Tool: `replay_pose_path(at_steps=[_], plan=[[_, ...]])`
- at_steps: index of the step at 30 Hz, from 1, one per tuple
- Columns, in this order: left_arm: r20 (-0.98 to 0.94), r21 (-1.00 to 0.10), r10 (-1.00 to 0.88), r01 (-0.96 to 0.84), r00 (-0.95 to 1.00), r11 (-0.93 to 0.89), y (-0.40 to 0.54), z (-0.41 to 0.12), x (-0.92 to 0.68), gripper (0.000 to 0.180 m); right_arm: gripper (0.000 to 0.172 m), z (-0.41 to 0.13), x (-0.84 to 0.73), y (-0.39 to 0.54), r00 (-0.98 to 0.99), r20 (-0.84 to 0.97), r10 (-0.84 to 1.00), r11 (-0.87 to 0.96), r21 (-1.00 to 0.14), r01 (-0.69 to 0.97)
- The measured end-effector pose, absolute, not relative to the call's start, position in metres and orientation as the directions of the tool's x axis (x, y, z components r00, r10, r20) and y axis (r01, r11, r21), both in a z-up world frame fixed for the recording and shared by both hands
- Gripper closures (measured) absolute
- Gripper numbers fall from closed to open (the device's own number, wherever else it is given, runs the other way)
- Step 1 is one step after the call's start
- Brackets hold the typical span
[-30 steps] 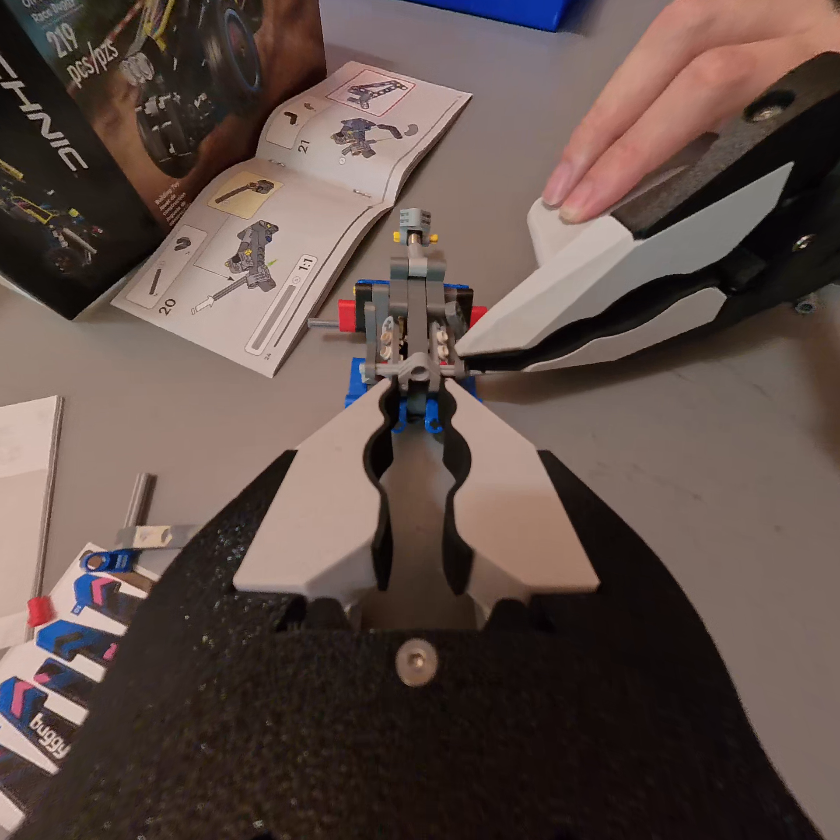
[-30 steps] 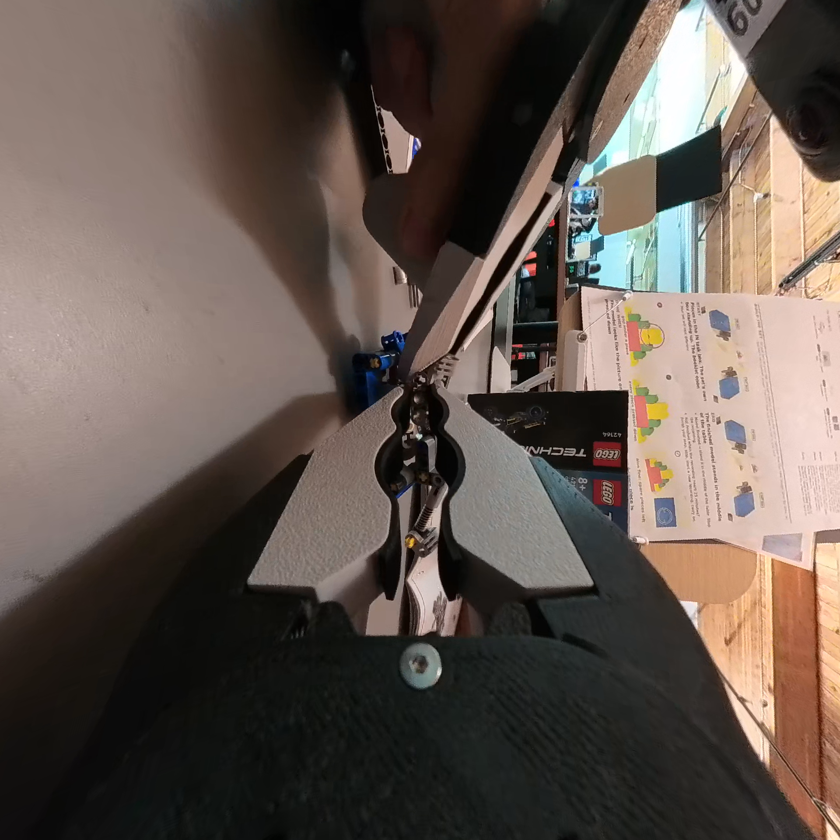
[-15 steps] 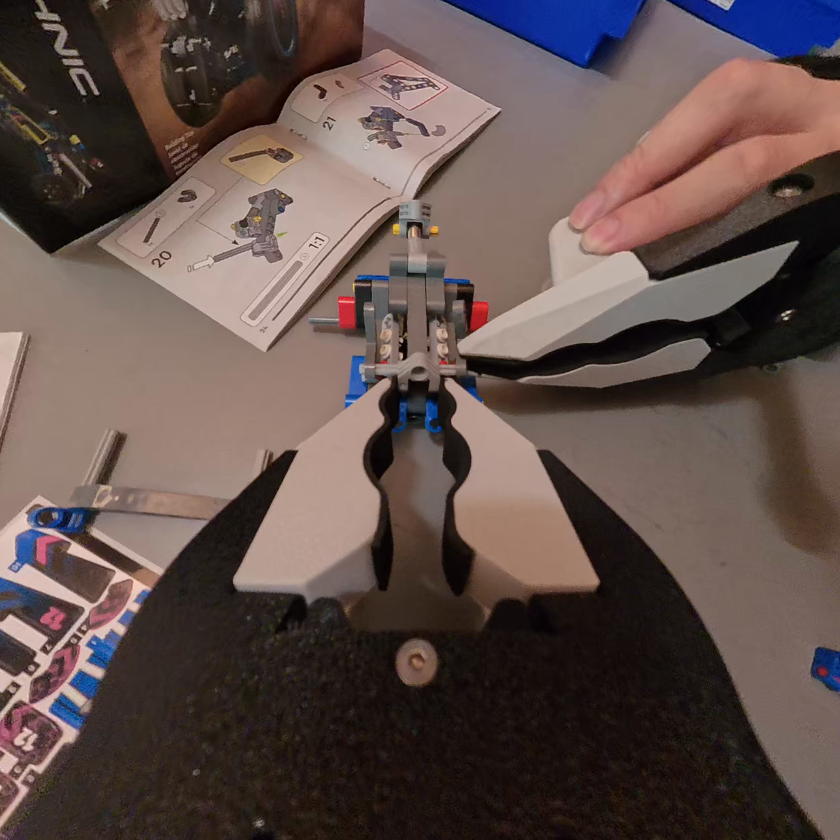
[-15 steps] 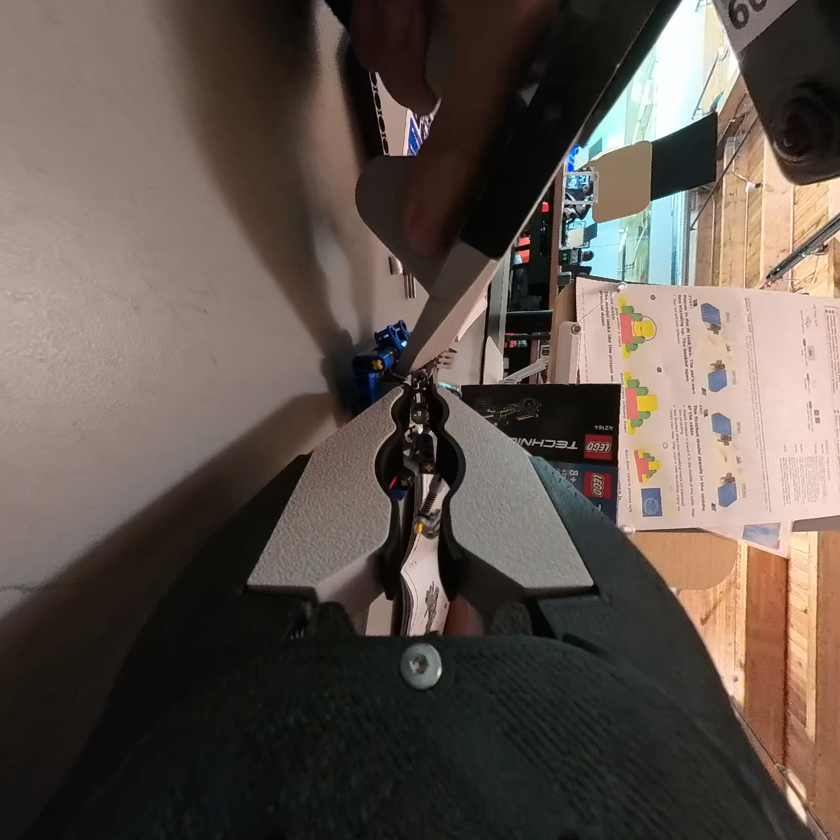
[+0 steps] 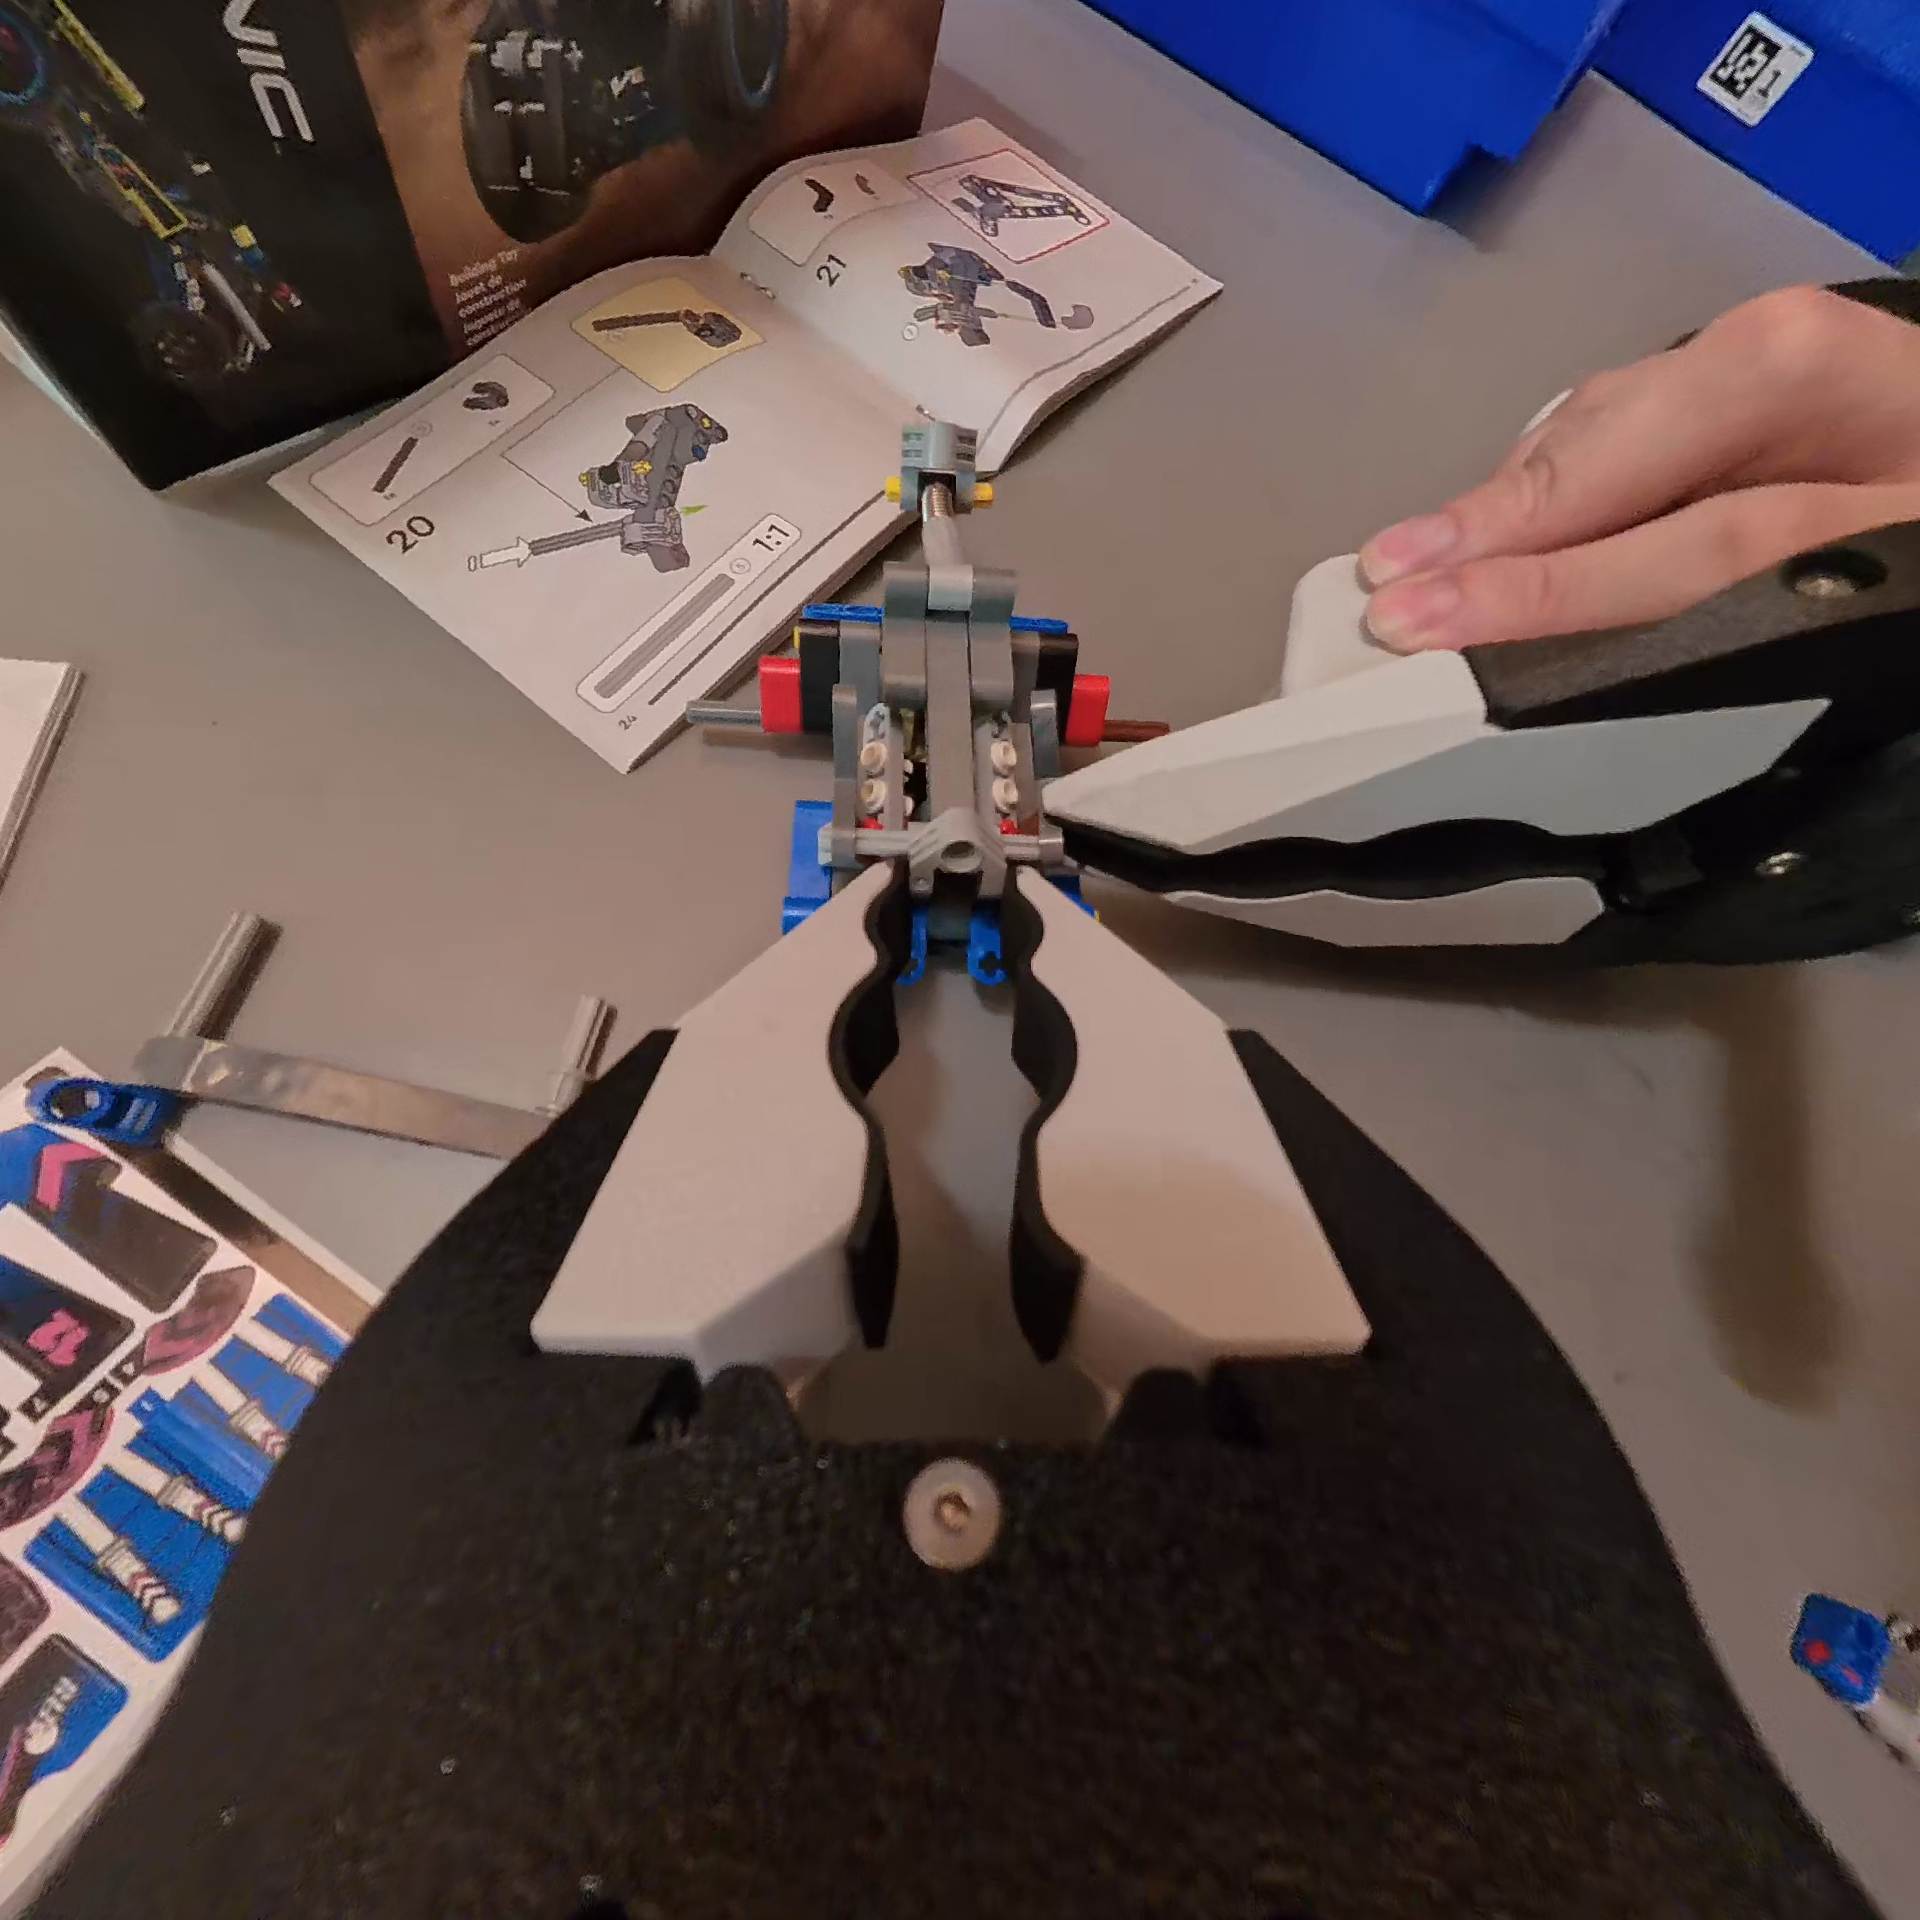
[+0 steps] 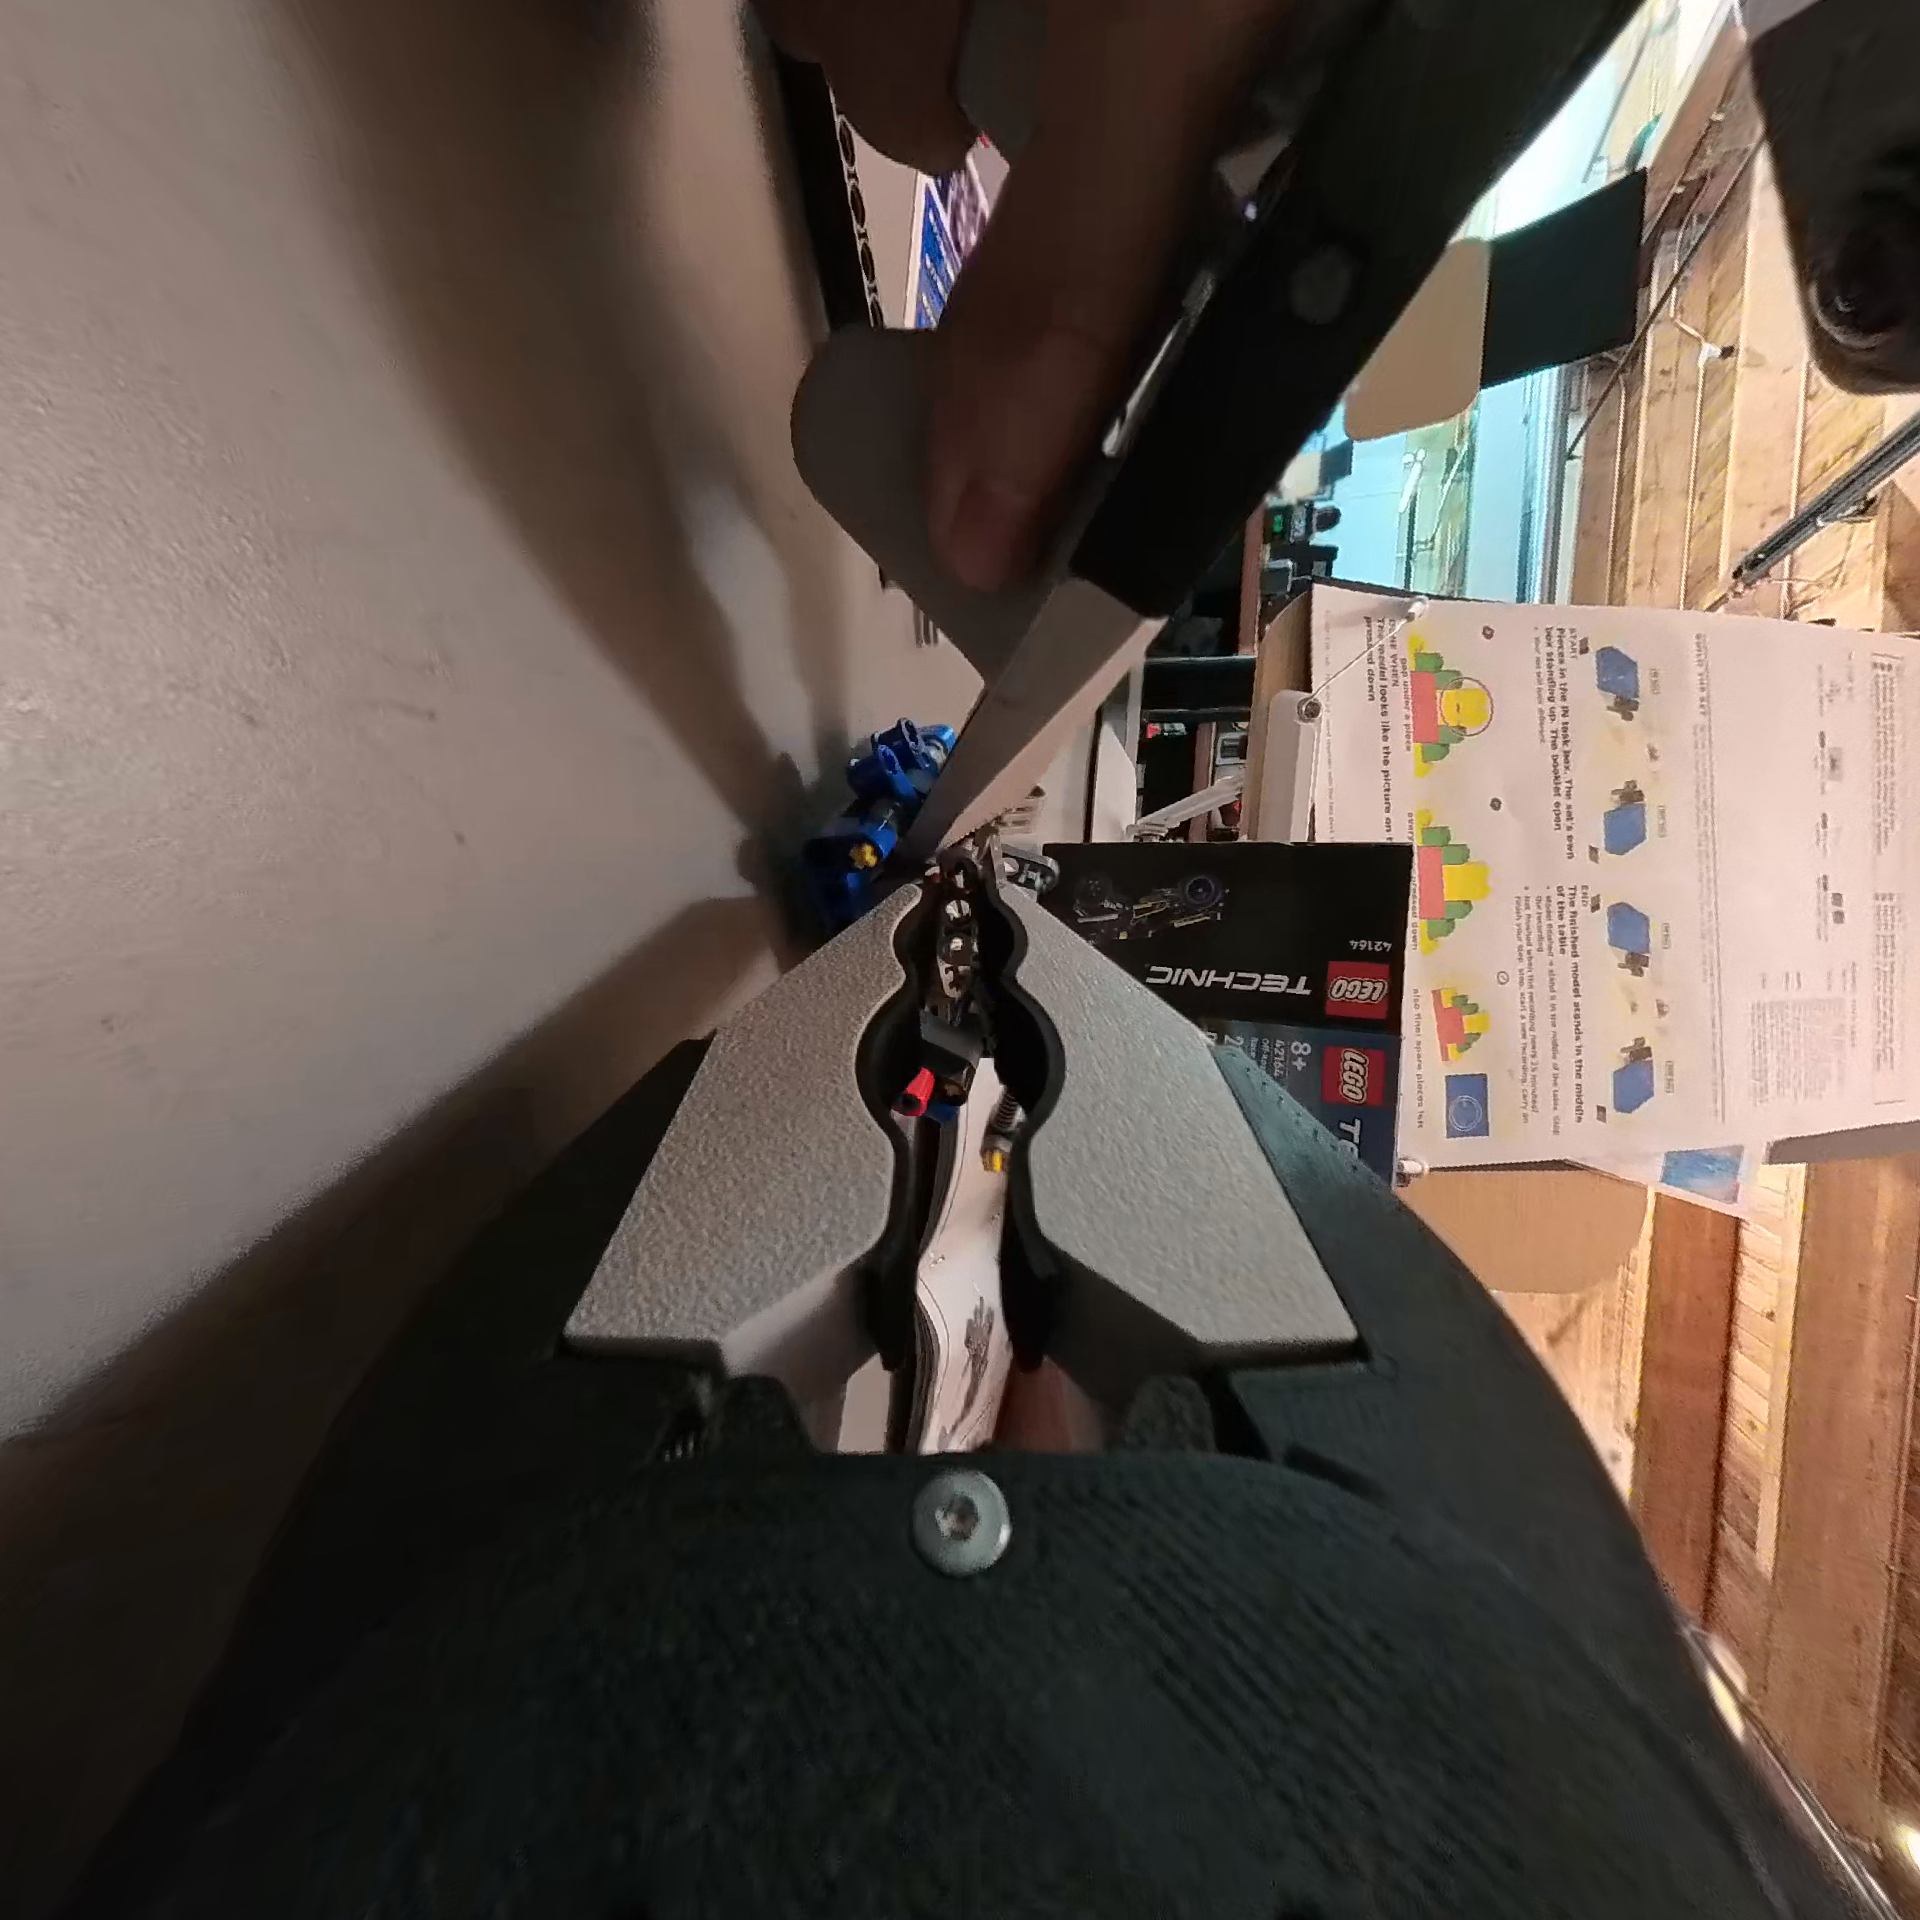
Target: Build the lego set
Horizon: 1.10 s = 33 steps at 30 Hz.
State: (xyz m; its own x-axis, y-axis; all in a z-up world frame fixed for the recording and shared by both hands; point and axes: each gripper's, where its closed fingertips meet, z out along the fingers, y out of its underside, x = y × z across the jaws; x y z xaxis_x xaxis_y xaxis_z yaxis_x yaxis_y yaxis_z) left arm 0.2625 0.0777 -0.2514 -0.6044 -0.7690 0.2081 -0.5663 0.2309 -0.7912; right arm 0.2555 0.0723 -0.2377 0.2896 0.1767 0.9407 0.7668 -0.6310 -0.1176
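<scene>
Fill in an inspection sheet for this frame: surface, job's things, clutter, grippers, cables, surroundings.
Surface: grey table, bare between items.
Job's things: grey, blue and red brick model standing on the table; open instruction booklet behind it.
Clutter: dark set box, sticker sheet, metal bracket, small blue piece.
Grippers: left gripper closed on the model's grey front connector; right gripper narrowly closed at the model's right side, a hand on it.
Cables: nothing seen.
Surroundings: blue bins; illustrated sheet, wooden wall.
</scene>
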Motion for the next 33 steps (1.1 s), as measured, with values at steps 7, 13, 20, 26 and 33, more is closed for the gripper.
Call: replay_pose_path(at_steps=[7,13,20,26,33], plan=[[0.255,-0.767,-0.801,-0.618,-0.541,0.173,0.0774,-0.2512,0.2632,0.168,0.168,-0.2372,0.2581,0.0724,0.245,0.953,0.176,-0.667,-0.068,0.742],[0.244,-0.792,-0.777,-0.582,-0.581,0.186,0.0765,-0.2512,0.2618,0.164,0.168,-0.2403,0.2589,0.0726,0.253,0.949,0.186,-0.665,-0.068,0.744],[0.192,-0.813,-0.768,-0.537,-0.612,0.225,0.0746,-0.2488,0.2616,0.157,0.168,-0.2409,0.2597,0.0738,0.302,0.942,0.144,-0.647,-0.141,0.750],[0.145,-0.815,-0.782,-0.521,-0.606,0.253,0.0759,-0.2499,0.2631,0.157,0.168,-0.2420,0.2606,0.0744,0.311,0.940,0.138,-0.645,-0.153,0.749],[0.155,-0.815,-0.783,-0.527,-0.602,0.243,0.0758,-0.2498,0.2632,0.157,0.167,-0.2422,0.2610,0.0753,0.317,0.939,0.133,-0.633,-0.166,0.756]])
